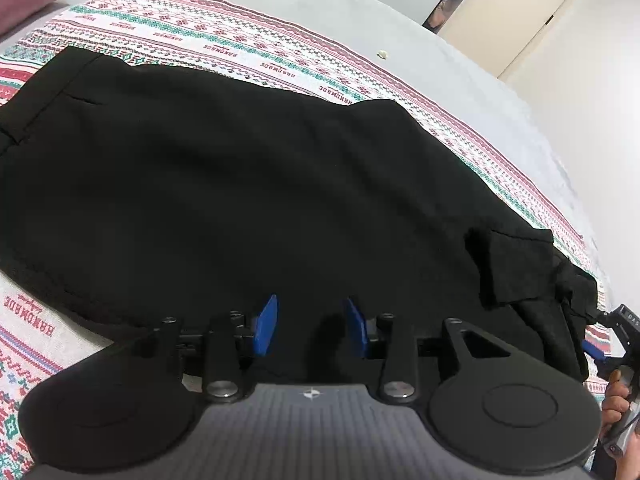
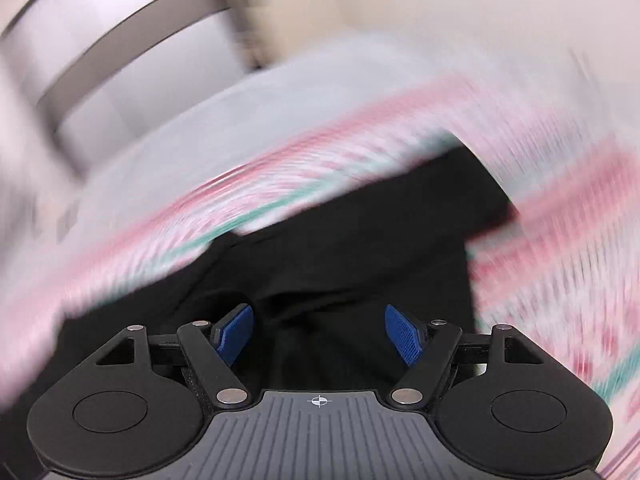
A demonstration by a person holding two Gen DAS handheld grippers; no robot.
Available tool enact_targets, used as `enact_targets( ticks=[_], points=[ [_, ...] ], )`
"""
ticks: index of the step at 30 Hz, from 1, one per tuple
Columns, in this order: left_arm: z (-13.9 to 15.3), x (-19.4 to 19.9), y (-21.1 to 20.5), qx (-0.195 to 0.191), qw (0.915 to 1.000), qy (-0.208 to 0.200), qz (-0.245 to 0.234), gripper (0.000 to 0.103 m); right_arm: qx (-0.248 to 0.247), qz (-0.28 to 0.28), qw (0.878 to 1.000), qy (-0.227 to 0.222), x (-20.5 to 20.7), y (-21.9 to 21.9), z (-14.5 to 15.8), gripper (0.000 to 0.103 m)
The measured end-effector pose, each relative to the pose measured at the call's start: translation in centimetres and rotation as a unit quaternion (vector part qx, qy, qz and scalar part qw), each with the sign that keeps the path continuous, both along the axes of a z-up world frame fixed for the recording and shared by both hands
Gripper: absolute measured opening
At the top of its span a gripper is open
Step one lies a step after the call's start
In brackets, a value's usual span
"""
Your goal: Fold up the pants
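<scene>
- The bed, under a grey sheet, is carrying the whole job; it is giving a broad flat surface, which a fold of this size needs
- A patterned blanket, striped pink, teal and white, is lying across the bed and is serving as the working mat beneath the garment
- The black pants are lying spread on the blanket, mostly flat and smooth; the end towards the right of the left wrist view is bunching into raised ruffles
- Judgement: the pants appear part folded, and the bunched end is likely the portion being gathered for the next fold
- The right tool is hovering over black cloth with its blue pads spread apart and nothing between them; heavy blur in its view is hiding finer detail
- The left tool is sitting low at the near edge of the pants, pads parted; whether cloth is lying between them cannot be told
</scene>
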State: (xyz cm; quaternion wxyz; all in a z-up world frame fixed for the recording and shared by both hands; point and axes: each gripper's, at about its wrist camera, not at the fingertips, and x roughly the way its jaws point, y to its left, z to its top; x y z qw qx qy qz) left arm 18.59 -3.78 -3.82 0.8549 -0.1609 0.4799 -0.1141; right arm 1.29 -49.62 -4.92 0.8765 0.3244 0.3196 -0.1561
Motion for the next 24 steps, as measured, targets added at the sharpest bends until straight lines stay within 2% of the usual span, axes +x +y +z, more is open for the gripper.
enact_targets(
  ticks=[2, 6, 7, 8, 9, 10, 11, 13, 15, 17, 19, 21, 22, 23, 24],
  points=[
    [-0.1, 0.1, 0.2, -0.002, 1.0, 0.002, 0.0, 0.065, 0.042, -0.031, 0.999, 0.008, -0.2, -2.1, -1.0, 0.074],
    [-0.1, 0.2, 0.3, -0.004, 1.0, 0.004, -0.002, 0.065, 0.069, -0.039, 0.997, -0.008, 0.7, -3.1, -1.0, 0.074],
    [-0.1, 0.3, 0.4, -0.005, 1.0, 0.005, -0.002, 0.065, 0.047, -0.029, 0.998, -0.006, 0.9, -2.6, -0.7, 0.075],
    [-0.1, 0.3, 0.4, -0.006, 1.0, 0.006, -0.002, 0.065, -0.004, 0.001, 1.0, -0.01, 0.8, -1.0, -0.1, 0.075],
    [-0.1, 0.3, 0.5, -0.008, 0.9999, 0.007, -0.001, 0.065, -0.077, 0.053, 0.996, -0.013, 1.5, 1.4, 0.8, 0.075],
    [-0.2, 0.3, 0.6, -0.011, 0.9999, 0.008, 0.0, 0.065, -0.157, 0.116, 0.981, -0.015, 2.2, 4.6, 1.6, 0.072],
    [-0.2, 0.3, 0.6, -0.012, 0.9999, 0.009, 0.0, 0.065, -0.239, 0.177, 0.954, -0.028, 2.4, 8.1, 2.1, 0.071],
    [-0.2, 0.4, 0.8, -0.016, 0.9998, 0.012, 0.0, 0.065, -0.355, 0.248, 0.9, -0.044, 2.3, 13.3, 2.0, 0.067],
    [-0.2, 0.5, 1.0, -0.021, 0.9996, 0.018, 0.0, 0.065, -0.431, 0.296, 0.852, -0.033, 2.5, 17.1, 1.4, 0.062],
    [-0.2, 0.7, 1.3, -0.032, 0.9992, 0.025, 0.002, 0.065, -0.465, 0.384, 0.797, -0.034, 2.2, 20.3, 0.8, 0.062],
    [-0.3, 0.8, 1.8, -0.05, 0.9981, 0.037, 0.007, 0.065, -0.493, 0.458, 0.739, -0.03, 2.1, 24.0, 0.3, 0.062],
    [-0.3, 1.0, 2.3, -0.066, 0.9967, 0.046, 0.01, 0.065, -0.55, 0.491, 0.676, -0.006, 3.1, 27.3, -0.6, 0.062],
    [-0.4, 1.1, 2.6, -0.076, 0.9957, 0.051, 0.012, 0.065, -0.568, 0.498, 0.655, 0.011, 4.0, 28.4, -1.2, 0.056],
    [-0.5, 1.1, 2.8, -0.085, 0.9947, 0.057, 0.015, 0.065, -0.571, 0.506, 0.645, 0.039, 5.4, 29.3, -1.9, 0.044],
    [-0.5, 1.2, 3.1, -0.095, 0.9934, 0.063, 0.018, 0.065, -0.559, 0.513, 0.647, 0.072, 6.6, 30.0, -2.5, 0.011]
  ],
)
